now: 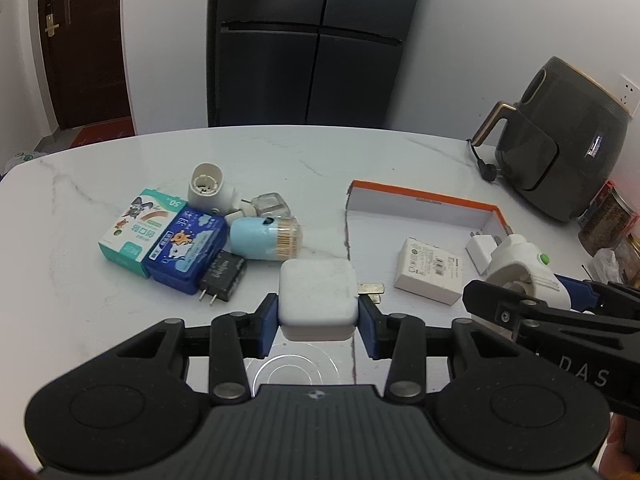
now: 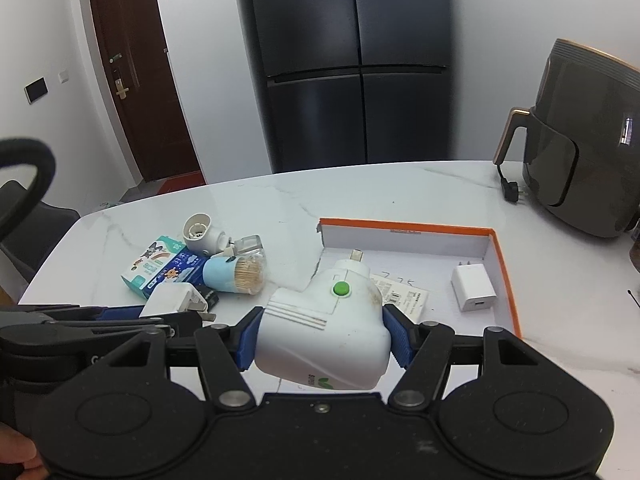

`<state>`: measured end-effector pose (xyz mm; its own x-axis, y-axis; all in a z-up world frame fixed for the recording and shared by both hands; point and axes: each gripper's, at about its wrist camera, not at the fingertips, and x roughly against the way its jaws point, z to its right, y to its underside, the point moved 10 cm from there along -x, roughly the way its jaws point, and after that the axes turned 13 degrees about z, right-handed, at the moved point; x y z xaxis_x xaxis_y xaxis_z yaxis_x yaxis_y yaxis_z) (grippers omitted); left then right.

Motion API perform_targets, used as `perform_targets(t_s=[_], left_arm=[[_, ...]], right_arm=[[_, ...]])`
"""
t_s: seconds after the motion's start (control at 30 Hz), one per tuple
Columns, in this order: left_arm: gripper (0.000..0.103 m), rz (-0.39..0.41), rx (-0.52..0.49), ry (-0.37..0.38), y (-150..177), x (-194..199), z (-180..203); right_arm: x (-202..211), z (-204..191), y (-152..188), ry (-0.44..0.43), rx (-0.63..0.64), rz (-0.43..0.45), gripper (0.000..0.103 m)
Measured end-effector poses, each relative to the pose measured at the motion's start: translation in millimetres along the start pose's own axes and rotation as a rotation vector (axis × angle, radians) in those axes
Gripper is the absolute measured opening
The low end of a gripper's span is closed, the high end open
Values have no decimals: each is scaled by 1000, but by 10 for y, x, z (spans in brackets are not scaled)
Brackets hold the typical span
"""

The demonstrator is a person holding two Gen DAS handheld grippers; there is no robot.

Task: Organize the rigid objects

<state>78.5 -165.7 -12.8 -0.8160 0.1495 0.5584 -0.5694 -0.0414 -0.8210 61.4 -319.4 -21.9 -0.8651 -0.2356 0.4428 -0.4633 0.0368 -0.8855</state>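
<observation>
Charger [image 1: 317,300] in left claw [image 1: 318,316], green-button plug [image 2: 324,332] in right claw [image 2: 322,336]

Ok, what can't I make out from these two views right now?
- Flat white adapter in the box: right view, mostly behind the held white plug-in device.
- Label print: left view, too small.
- Jars: left view, cut off by the edge.

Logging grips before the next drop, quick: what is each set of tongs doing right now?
Left tongs: closed on the white square charger.
Right tongs: closed on the white plug-in device with the green button.
</observation>
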Motion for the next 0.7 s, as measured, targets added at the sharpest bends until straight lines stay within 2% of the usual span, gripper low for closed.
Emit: perform_targets(t_s=[0.7], left_arm=[[42, -7, -31, 39, -10, -37, 391]], right_arm=[[150, 369, -38, 47, -45, 25, 76]])
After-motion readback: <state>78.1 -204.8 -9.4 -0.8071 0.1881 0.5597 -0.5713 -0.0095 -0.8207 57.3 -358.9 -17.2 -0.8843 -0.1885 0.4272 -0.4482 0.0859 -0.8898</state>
